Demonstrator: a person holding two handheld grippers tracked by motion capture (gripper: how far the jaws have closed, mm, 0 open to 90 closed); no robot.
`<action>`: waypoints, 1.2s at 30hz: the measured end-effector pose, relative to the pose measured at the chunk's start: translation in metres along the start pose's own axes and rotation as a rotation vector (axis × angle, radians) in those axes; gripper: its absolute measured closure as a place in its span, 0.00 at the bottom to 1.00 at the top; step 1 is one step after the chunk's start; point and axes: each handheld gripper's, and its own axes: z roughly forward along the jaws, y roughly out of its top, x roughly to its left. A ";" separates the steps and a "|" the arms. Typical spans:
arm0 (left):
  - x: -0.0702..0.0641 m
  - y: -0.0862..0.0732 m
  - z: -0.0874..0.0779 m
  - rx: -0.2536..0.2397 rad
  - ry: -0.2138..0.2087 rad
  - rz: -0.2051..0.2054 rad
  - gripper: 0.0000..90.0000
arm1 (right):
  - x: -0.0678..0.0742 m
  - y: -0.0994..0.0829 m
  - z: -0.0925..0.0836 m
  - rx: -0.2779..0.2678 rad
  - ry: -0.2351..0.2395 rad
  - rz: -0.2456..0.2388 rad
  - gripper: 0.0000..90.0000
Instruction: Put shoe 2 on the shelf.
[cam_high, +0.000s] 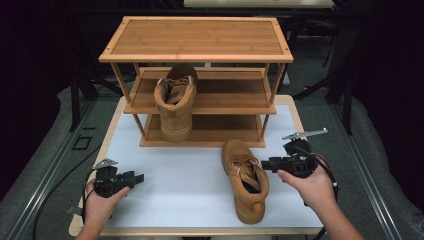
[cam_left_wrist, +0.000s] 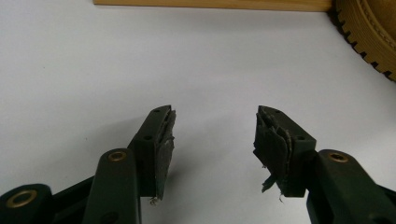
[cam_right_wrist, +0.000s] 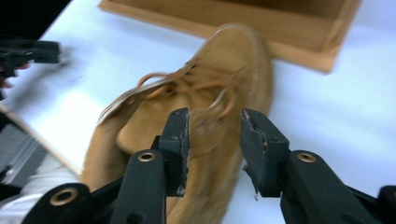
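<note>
1. High view is showing the tan boot lying on the white surface, just in front of the shoe rack — its mate is standing on the rack's lower shelves.
2. Suede looks soft and light; the stiffer collar or heel is probably offering the best hold.
3. Right tool is hovering beside the laces, jaws apart, holding nothing.
4. Left tool is resting wide open — empty.

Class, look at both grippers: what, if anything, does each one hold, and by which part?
Nothing is held. The left gripper stands open over the bare white tabletop; the right gripper is open beside the tan boot, its jaws apart from it.
</note>
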 end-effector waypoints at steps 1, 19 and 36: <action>0.000 0.000 0.000 0.000 0.000 0.000 0.52 | 0.000 0.000 0.000 0.000 0.000 0.000 0.69; 0.001 0.000 0.001 0.004 0.000 -0.001 0.52 | -0.007 0.018 0.002 0.084 -0.138 -0.104 0.93; 0.000 -0.001 0.003 0.010 0.000 -0.001 0.52 | -0.015 0.028 -0.006 0.285 -0.221 -0.054 0.77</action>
